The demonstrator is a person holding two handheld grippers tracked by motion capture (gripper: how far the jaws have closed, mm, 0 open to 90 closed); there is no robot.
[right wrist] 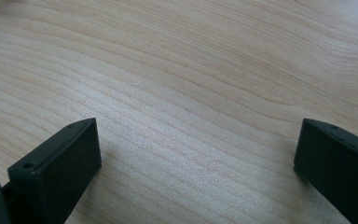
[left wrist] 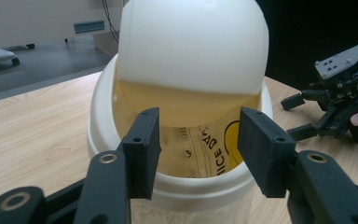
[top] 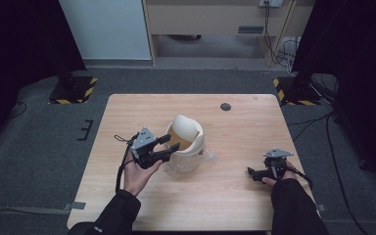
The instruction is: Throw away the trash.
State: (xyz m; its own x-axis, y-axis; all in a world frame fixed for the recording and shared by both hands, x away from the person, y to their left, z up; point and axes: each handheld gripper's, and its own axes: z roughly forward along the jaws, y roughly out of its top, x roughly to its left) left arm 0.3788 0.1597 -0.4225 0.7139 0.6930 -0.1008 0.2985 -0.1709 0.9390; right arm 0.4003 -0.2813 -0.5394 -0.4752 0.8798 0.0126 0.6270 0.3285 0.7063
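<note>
While lit from above, seen spread wide: pale wood-grain worktop point(top: 235, 181), ringed by grey carpet. Near its middle, standing upright with long axis vertical: small white bin point(top: 188, 147), round-bodied, domed swing lid point(left wrist: 193, 44) tipped back so the opening faces the left side of the worktop. Lined inside with a yellowish translucent bag point(left wrist: 200, 144) bearing dark print and part of a yellow circle, the wording only partly legible. Just left of the bin, held at the opening: left claw point(top: 165, 148), released, jaws parted and level with the rim in the left gripper view point(left wrist: 198, 149), touching nothing. Well apart at the worktop's right edge, resting low in a hand: right claw point(top: 252, 174), also released, jaws spread wide over bare wood in the right gripper view point(right wrist: 198, 163).
</note>
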